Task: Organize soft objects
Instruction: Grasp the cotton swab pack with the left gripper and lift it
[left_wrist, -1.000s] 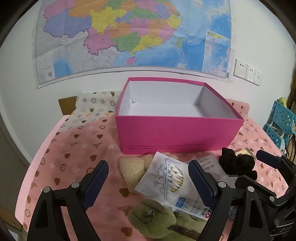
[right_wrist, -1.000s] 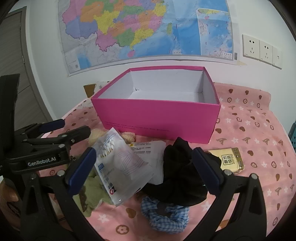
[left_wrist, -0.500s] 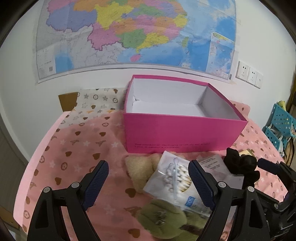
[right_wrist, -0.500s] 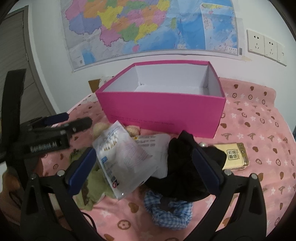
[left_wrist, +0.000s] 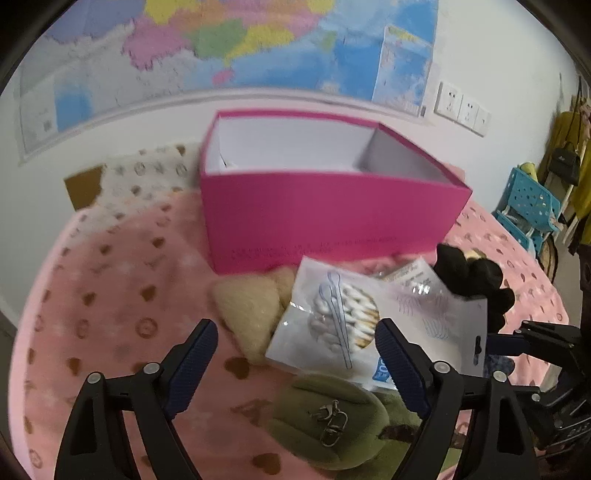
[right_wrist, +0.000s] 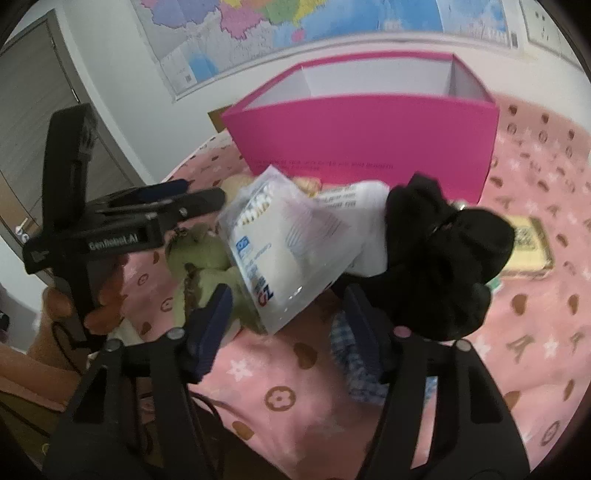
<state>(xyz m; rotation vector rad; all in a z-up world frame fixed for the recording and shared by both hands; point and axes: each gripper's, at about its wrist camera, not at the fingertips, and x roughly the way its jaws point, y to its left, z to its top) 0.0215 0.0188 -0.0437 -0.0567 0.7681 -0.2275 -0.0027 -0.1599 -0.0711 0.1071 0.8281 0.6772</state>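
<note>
Right wrist, swab pouch (right_wrist: 291, 251) just ahead, hand-held gripper (right_wrist: 286, 321).

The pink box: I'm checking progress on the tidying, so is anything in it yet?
Seemingly empty: the pink box stands open and only bare white inner walls show; its floor is mostly hidden.

Glossy plastic pouch (left_wrist: 334, 325) – fuzzy green plush (left_wrist: 328, 421), seemingly matt cardboard box (left_wrist: 325, 214).
</note>
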